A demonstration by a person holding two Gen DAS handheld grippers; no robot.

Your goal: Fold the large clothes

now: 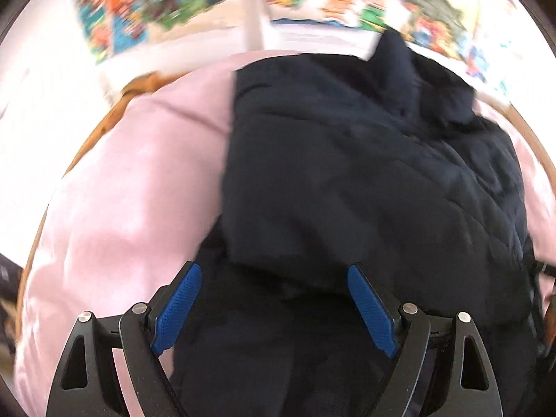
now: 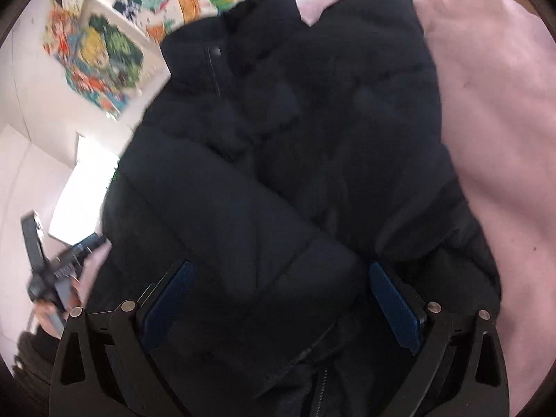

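A dark navy puffer jacket [image 1: 365, 173] lies on a round table under a pink cloth [image 1: 132, 191]. Its collar points away from me, and both sleeves are folded in across the front. My left gripper [image 1: 274, 271] hangs just over the jacket's near left part, with its blue pads [image 1: 179, 309] wide apart and nothing pinched between them. In the right wrist view the jacket [image 2: 278, 139] fills the middle. My right gripper [image 2: 280, 266] stands open, its pads [image 2: 396, 305] on either side of the end of a folded sleeve [image 2: 243, 226] without pressing it.
The pink cloth [image 2: 504, 139] shows bare to the right of the jacket. Colourful cartoon mats [image 2: 100, 52] and white floor lie beyond the table. A hand on the other gripper's handle [image 2: 52, 271] is at the left edge. The table's wooden rim [image 1: 114, 114] peeks out.
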